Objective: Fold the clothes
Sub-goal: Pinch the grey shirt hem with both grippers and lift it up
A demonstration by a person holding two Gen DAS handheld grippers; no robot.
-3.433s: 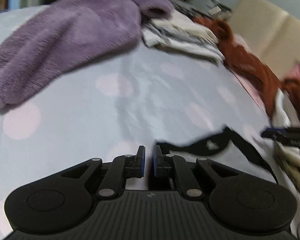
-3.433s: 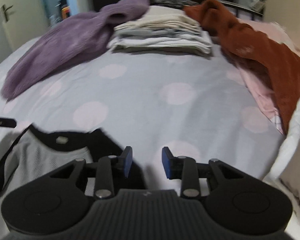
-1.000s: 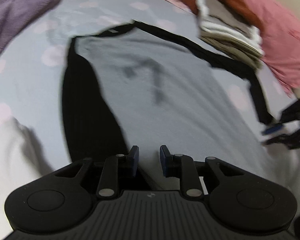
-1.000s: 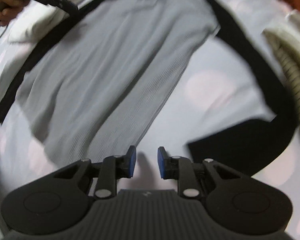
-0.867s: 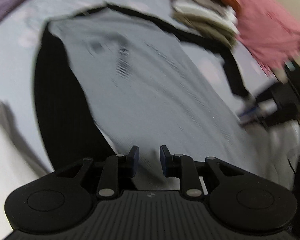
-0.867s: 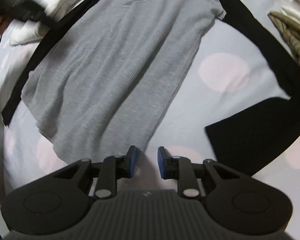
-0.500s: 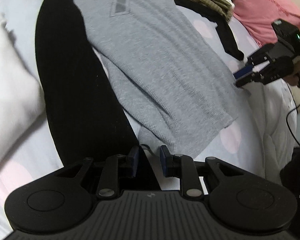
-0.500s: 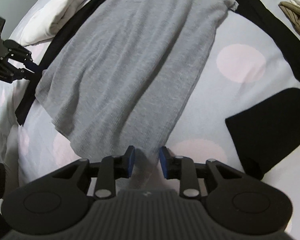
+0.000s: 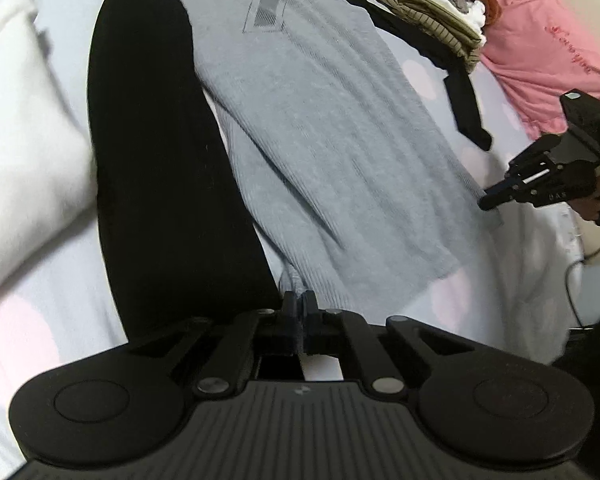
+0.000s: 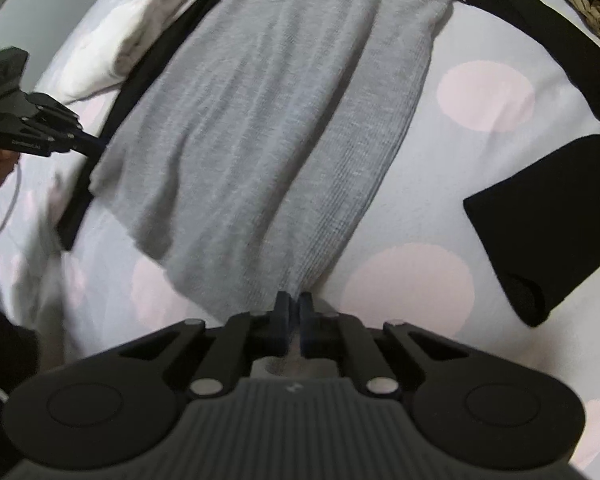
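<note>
A grey long-sleeved shirt (image 9: pixel 324 128) with black sleeves (image 9: pixel 160 168) lies spread face up on the dotted bedsheet (image 10: pixel 488 96). My left gripper (image 9: pixel 300 304) is shut on the shirt's bottom hem at its left corner. My right gripper (image 10: pixel 294 304) is shut on the hem at the other corner of the shirt (image 10: pixel 268 120). The right gripper also shows in the left wrist view (image 9: pixel 488 200), and the left gripper shows in the right wrist view (image 10: pixel 96 144). One black sleeve end (image 10: pixel 548 216) lies folded on the sheet at the right.
A white folded cloth (image 9: pixel 16 120) lies left of the shirt. A stack of folded striped clothes (image 9: pixel 428 20) and a pink garment (image 9: pixel 540 40) lie at the far right. A cable (image 9: pixel 580 264) hangs near the bed's edge.
Both grippers have moved down to the shirt's hem and closed on it. Half a second ago both were open just above the hem.
</note>
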